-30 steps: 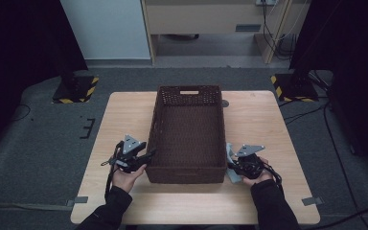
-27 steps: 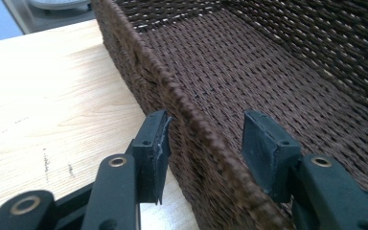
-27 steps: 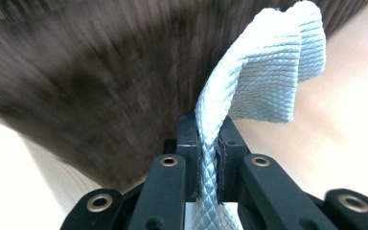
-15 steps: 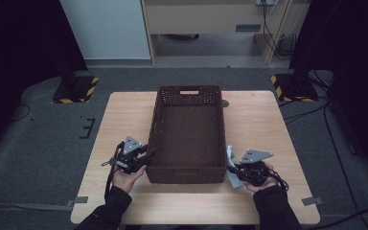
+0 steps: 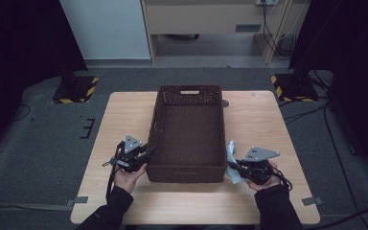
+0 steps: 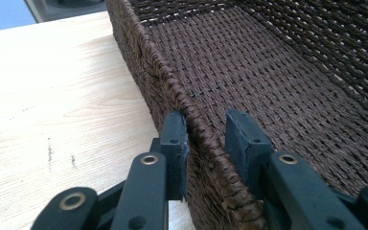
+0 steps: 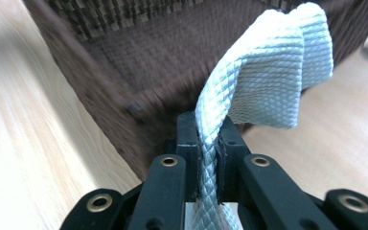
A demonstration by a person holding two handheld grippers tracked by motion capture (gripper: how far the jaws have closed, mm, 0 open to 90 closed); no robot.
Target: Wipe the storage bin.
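Note:
A dark brown woven basket (image 5: 188, 127) stands empty in the middle of the wooden table (image 5: 261, 120). My left gripper (image 5: 148, 153) is at its near left corner. In the left gripper view its jaws straddle the basket's rim (image 6: 172, 86). They have just been closing: the outer pad (image 6: 176, 139) lies against the wall, while a thin gap shows at the inner one. At the basket's near right corner my right gripper (image 5: 235, 167) is shut on a pale blue-white cloth (image 7: 268, 62). The cloth (image 5: 232, 155) rises from the jaws and droops by the basket wall (image 7: 124, 62).
Bare tabletop (image 6: 52, 96) lies on both sides of the basket. A small dark round thing (image 5: 225, 103) sits by the basket's far right corner. Grey floor with cables surrounds the table, and a cabinet stands beyond.
My right gripper has drawn back and up from the basket's right side, and the cloth now shows more. The left jaws have narrowed around the rim while that hand stayed put.

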